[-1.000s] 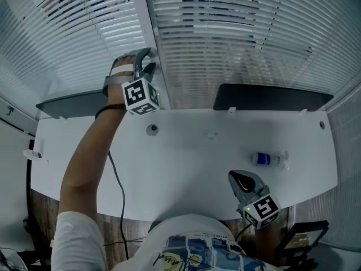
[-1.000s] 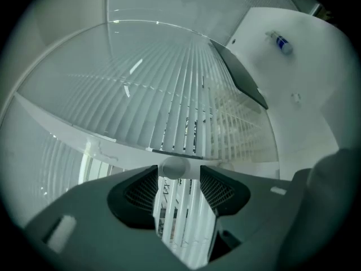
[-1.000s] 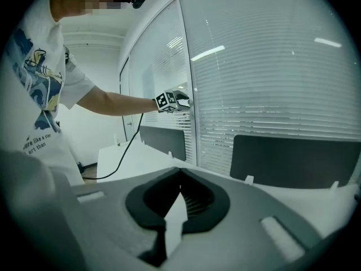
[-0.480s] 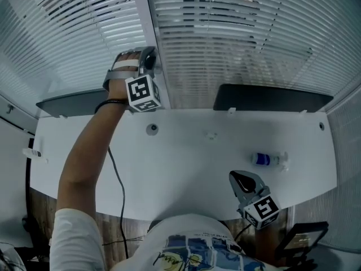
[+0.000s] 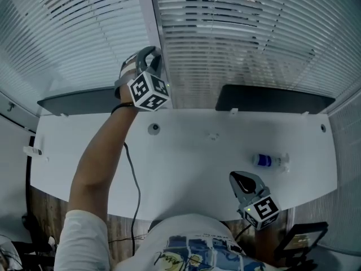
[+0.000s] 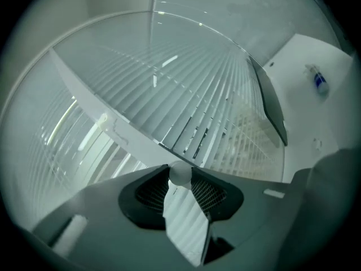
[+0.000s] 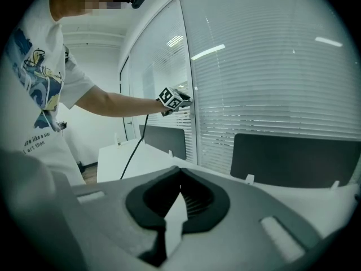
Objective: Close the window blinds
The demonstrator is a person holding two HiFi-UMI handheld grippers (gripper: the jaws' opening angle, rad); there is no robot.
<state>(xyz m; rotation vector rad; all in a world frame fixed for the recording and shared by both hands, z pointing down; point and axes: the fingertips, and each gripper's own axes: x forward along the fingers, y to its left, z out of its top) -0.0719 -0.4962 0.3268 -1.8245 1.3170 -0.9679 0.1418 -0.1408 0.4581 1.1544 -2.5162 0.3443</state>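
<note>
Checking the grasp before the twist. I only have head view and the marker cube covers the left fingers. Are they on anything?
Observer: Yes. In the left gripper view, the left gripper has just been closing its fingers, and they now pinch a small white knob at their tips.
Operator: Right one idle?
Observer: The right gripper view shows the right gripper with its fingers together and nothing between them, facing the blinds.

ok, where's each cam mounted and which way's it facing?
Head view: on head, steeply down at desk and blinds; shows left arm, left claw, right claw.
Left gripper view: on left claw, facing blinds; its jaws pinch a white knob.
Right gripper view: on right claw, facing blinds; shows torso, left arm.
All share the blinds.
</note>
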